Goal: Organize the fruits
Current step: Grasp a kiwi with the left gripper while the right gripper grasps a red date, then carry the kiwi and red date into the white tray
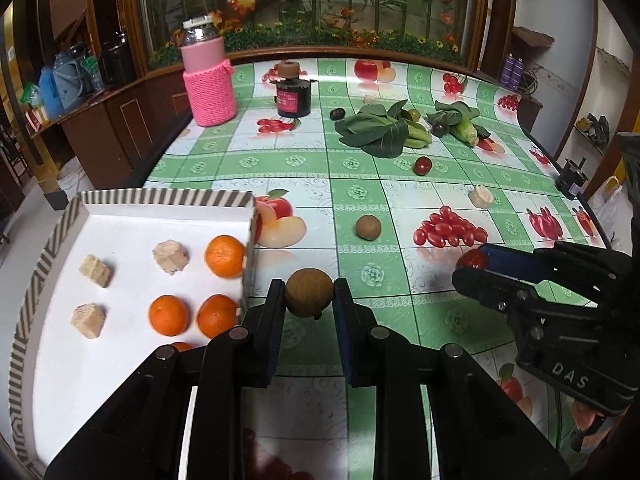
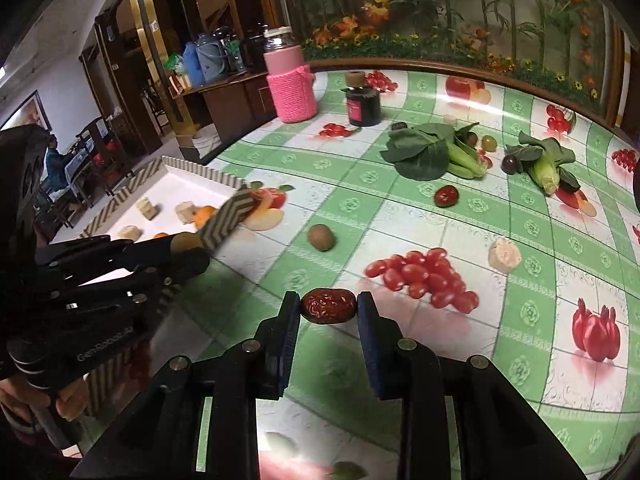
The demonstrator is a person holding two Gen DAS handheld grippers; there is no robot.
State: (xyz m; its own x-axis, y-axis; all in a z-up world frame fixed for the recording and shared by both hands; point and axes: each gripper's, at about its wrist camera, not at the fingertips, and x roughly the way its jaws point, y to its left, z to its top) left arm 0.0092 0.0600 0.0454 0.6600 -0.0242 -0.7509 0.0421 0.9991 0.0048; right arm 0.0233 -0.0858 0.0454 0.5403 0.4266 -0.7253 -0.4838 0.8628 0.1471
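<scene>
Tongs (image 2: 328, 309) above green fruit-print tablecloth (image 2: 400, 200), planted glass case (image 2: 460, 16) behind

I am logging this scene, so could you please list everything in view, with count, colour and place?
tray: one, white with striped rim, table's left edge
oranges: at least three, orange, in tray
beige chunks: three in tray, two more on the table, one near the printed tomatoes and one at the far side
brown round fruit: one loose, mid-table
red date: one loose, near the greens
leafy greens: two bunches, green, far side
corn: one, pale, under right bunch
small dark and green fruits: several, by greens
pink-sleeved jar: one, far left
black jar: one, beside it
left claw: shut on a brown round fruit
right claw: shut on a red date
</scene>
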